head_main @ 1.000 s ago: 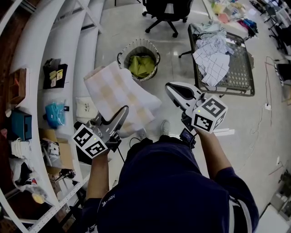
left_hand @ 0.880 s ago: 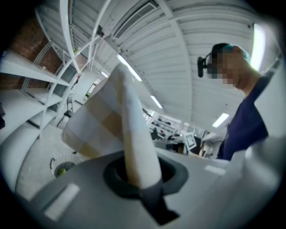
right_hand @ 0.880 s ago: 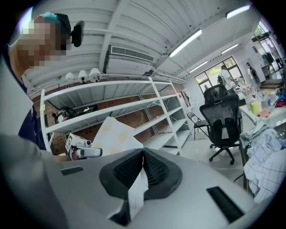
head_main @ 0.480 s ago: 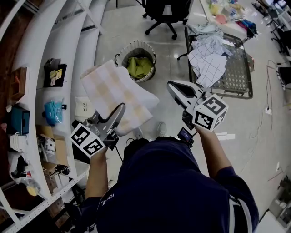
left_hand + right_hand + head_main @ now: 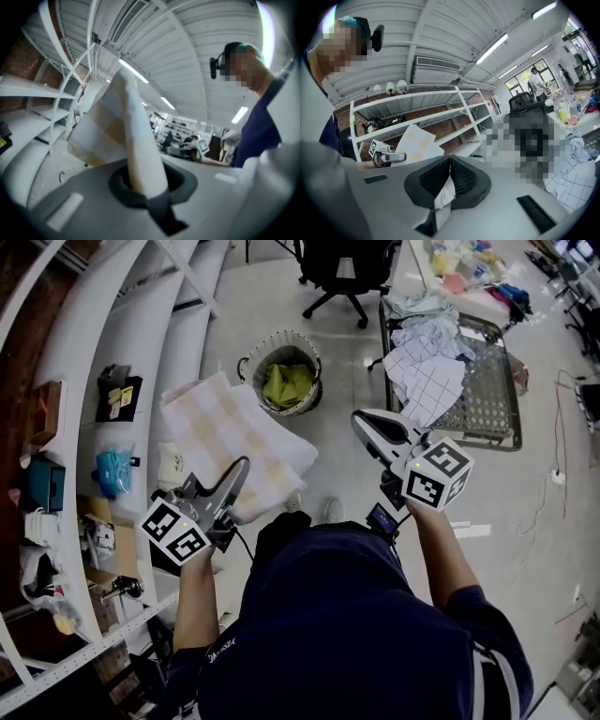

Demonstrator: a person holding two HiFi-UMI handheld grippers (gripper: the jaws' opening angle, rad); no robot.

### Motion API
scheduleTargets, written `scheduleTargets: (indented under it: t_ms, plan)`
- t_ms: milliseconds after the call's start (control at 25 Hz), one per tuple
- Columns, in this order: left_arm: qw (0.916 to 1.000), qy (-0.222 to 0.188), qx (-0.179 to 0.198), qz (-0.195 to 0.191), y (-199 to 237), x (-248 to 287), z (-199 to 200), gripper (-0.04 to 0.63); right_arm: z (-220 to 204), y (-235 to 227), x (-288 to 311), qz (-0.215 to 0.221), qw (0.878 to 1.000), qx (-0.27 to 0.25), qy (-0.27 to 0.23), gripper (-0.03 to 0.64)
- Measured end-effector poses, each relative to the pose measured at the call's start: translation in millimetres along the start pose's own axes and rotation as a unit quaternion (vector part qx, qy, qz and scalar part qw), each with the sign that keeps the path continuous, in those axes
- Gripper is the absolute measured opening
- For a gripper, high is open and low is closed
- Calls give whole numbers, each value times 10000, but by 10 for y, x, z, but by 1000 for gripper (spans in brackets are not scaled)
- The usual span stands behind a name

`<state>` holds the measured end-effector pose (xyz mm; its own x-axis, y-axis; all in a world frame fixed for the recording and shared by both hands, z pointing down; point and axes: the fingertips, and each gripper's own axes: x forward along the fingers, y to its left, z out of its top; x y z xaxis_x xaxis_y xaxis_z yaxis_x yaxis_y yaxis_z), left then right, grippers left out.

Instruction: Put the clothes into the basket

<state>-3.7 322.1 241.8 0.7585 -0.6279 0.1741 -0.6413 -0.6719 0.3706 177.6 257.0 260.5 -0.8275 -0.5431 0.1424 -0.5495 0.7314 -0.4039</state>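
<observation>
A cream and pale-yellow checked cloth (image 5: 225, 437) hangs in the air in front of the person, with my left gripper (image 5: 240, 467) shut on its lower edge. In the left gripper view the cloth (image 5: 117, 126) rises straight out of the closed jaws (image 5: 143, 185). The right gripper (image 5: 362, 420) is held level beside it, shut, with no garment in it. A small white scrap shows low between its pads (image 5: 449, 180). The round basket (image 5: 253, 360) stands on the floor ahead and holds a green garment (image 5: 287, 382).
A metal mesh cart (image 5: 487, 390) at the right carries a pile of checked and pale clothes (image 5: 427, 357). White shelves (image 5: 112, 381) with small items run along the left. A black office chair (image 5: 342, 268) stands beyond the basket.
Both grippers have drifted a little with the person, the held cloth shifting slightly left in the head view. Both grippers stay shut.
</observation>
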Motion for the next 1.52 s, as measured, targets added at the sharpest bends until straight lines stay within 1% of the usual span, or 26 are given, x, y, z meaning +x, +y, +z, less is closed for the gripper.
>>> scheduleTargets:
  t_ms: [160, 360, 520, 640, 880, 1200, 1520]
  plan:
    - [9999, -23, -19, 117, 108, 32, 17, 31, 2, -143, -10, -85, 10000, 31, 13, 9]
    - [9997, -126, -13, 218, 362, 65, 117, 31, 56, -330, 26, -207, 9998, -45, 32, 9]
    - [9996, -186, 48, 186, 626, 161, 234, 31, 82, -535, 100, -395, 9992, -60, 47, 8]
    - [9997, -206, 38, 87, 861, 286, 325, 31, 76, -702, 256, -503, 9987, -16, 89, 9]
    - [9996, -155, -135, -167, 1428, 552, 481, 31, 130, -918, 851, -558, 9981, 110, 249, 9]
    - [9975, -40, -543, -447, 2286, 847, 614, 31, 229, -1084, 1893, -503, 9968, 170, 602, 9]
    - [9944, -29, -837, -648, 3038, 893, 825, 31, 376, -1209, 2706, -554, 9946, 209, 849, 9]
